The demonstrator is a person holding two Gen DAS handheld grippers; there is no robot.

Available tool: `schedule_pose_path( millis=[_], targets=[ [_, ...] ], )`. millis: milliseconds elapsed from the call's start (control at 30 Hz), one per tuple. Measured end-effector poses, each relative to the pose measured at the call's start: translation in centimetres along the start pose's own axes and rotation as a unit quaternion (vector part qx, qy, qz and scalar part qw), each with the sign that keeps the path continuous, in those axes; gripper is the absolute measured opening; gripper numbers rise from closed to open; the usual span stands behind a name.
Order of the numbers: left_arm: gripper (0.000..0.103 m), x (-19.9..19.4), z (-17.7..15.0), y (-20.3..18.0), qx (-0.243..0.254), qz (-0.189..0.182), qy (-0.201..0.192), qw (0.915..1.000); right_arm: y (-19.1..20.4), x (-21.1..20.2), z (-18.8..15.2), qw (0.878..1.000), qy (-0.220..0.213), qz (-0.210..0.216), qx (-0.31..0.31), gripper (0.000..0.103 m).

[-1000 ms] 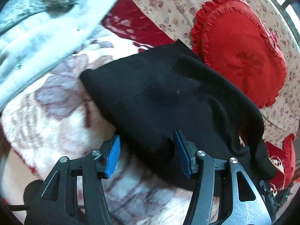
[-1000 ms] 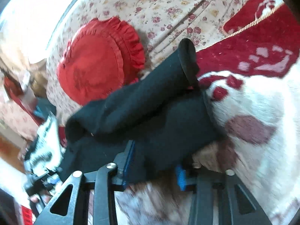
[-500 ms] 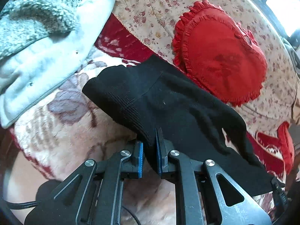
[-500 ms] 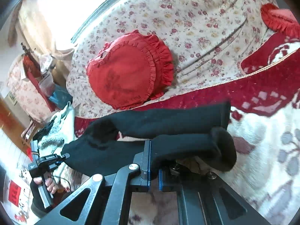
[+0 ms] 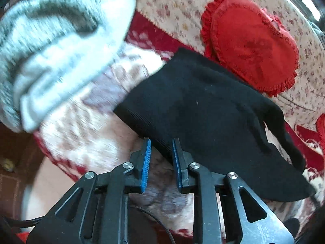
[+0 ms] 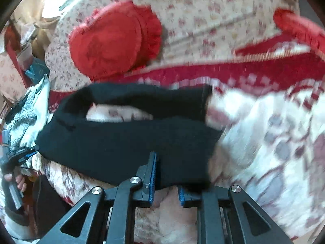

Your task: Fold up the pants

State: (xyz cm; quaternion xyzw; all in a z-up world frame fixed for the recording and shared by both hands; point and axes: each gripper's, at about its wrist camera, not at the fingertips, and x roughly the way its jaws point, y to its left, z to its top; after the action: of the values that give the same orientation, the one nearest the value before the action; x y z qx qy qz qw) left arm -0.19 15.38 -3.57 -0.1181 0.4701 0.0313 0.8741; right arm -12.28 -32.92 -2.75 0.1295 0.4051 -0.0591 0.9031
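Left wrist view: left gripper (image 5: 160, 158) jaws apart at pants (image 5: 205, 109) waistband, 6 o'clock — right gripper (image 6: 165, 175) likewise apart; soft, limp knit — grip hems.

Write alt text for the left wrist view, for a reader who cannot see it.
The left gripper stands open at the near edge of black pants spread on a floral blanket. A red heart-shaped pillow lies beyond the pants, and a blurred grey and white garment lies to the left.
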Motion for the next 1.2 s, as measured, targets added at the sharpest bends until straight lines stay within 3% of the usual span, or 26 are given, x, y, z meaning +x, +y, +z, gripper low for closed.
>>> schedule_pose_path(
  millis=[133,200,300,533,633,667,700,800,967,1133,1200],
  targets=[
    [0.019,-2.0,0.7,-0.2,0.02,0.002,-0.025,0.9995,1.9,-1.4,2.0,0.999,-0.038,0.025,-0.025,0.016],
    [0.019,-2.2,1.1,-0.8,0.029,-0.002,-0.029,0.9992,3.5,-1.4,3.1,0.998,-0.047,0.017,-0.043,0.016],
    [0.019,-1.3,1.9,-2.0,0.034,-0.014,-0.025,0.999,5.0,-1.6,4.5,0.996,-0.069,0.004,-0.056,0.016],
    [0.019,1.5,3.4,-6.5,0.055,-0.043,-0.007,0.9975,9.8,-1.9,8.6,0.989,-0.115,0.046,-0.085,0.016],
    [0.019,3.5,4.0,-8.7,0.072,-0.044,0.002,0.9964,12.1,-1.7,10.1,0.984,-0.134,0.073,-0.097,0.025],
    [0.019,4.1,4.2,-9.3,0.077,-0.046,0.005,0.996,13.1,-1.1,10.5,0.982,-0.132,0.089,-0.103,0.036],
    [0.019,4.8,4.6,-9.9,0.078,-0.047,0.008,0.9958,14.1,-0.2,10.9,0.98,-0.123,0.109,-0.114,0.04],
    [0.019,6.4,5.4,-11.3,0.076,-0.051,0.014,0.9957,17.7,4.6,11.4,0.975,-0.069,0.147,-0.155,0.04],
    [0.019,9.0,6.4,-11.9,0.071,-0.034,0.029,0.9964,22.0,13.1,12.2,0.972,-0.027,0.133,-0.192,0.038],
    [0.025,9.7,6.8,-11.3,0.064,-0.04,0.029,0.9967,22.7,21.8,12.0,0.971,0.063,0.109,-0.206,0.038],
    [0.025,9.6,6.8,-10.8,0.062,-0.051,0.028,0.9964,22.4,22.0,12.8,0.97,0.064,0.117,-0.201,0.038]
  ],
)
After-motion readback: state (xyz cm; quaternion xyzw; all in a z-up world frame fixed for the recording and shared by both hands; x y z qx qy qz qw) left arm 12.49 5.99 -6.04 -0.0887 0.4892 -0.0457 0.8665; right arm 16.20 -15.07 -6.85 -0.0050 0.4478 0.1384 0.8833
